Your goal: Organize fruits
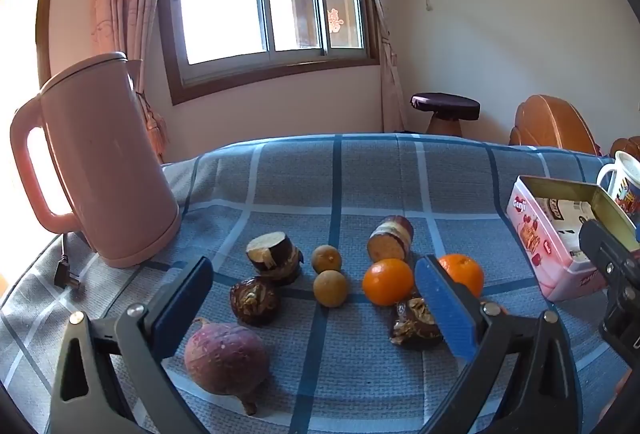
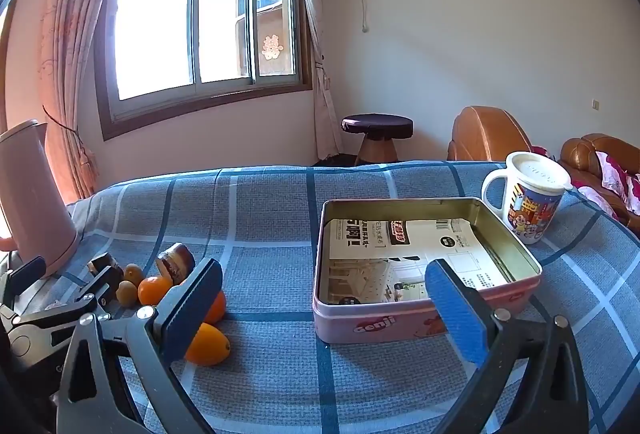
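Both grippers are hanging wide open over the blue plaid cloth [image 1: 360,174], holding nothing. The left gripper [image 1: 316,298] is sitting over the fruit pile, with an orange [image 1: 387,281] just inside its right finger. The right gripper [image 2: 324,298] is facing the tin [image 2: 400,322], fruit off to its left.
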Action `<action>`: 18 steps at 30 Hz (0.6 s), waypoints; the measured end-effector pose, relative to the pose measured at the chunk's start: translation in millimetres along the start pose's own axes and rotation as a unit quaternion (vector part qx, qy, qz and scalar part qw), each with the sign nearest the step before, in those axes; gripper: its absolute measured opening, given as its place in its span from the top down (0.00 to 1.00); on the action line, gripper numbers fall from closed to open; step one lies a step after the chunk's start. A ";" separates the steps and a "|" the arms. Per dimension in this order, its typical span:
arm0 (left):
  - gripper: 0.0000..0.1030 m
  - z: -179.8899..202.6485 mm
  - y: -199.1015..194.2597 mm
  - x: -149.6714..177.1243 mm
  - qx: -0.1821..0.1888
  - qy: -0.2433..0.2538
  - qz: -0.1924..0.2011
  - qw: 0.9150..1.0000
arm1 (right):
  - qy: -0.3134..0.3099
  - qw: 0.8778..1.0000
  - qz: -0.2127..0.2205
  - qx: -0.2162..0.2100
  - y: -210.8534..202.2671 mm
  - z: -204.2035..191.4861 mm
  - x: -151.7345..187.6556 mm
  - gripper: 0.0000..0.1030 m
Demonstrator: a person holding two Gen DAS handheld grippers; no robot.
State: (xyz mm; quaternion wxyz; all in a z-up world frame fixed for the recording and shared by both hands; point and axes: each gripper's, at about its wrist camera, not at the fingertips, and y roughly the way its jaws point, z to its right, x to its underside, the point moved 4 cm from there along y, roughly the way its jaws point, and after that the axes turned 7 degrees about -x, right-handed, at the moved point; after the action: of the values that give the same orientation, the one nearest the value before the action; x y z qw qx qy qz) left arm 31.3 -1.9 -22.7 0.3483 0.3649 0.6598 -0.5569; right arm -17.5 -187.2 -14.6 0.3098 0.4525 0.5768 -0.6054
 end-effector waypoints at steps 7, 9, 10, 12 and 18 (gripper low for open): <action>0.00 -3.7 1.7 -0.4 0.001 -0.005 -0.004 1.000 | -0.001 1.000 -0.001 -0.001 0.2 -0.6 0.0 0.01; 0.00 -3.9 1.9 -0.6 0.001 -0.005 -0.004 1.000 | 0.000 1.000 0.000 -0.001 0.1 0.2 0.1 0.01; 0.00 -4.0 1.9 -0.6 0.001 -0.005 -0.004 1.000 | 0.000 1.000 0.001 -0.002 0.0 0.2 0.0 0.01; 0.00 -4.1 2.0 -0.6 0.001 -0.004 -0.005 1.000 | 0.001 1.000 0.000 -0.003 1.1 -0.1 0.1 0.01; 0.00 -4.1 1.9 -0.4 0.001 -0.005 -0.006 1.000 | 0.000 1.000 0.000 -0.004 1.4 -0.4 0.8 0.01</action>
State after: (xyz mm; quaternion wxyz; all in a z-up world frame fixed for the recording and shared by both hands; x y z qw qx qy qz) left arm 32.9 2.3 -22.7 0.3479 0.3590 0.6595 -0.5614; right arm -16.5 -186.9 -16.0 0.3118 0.4509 0.5795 -0.6030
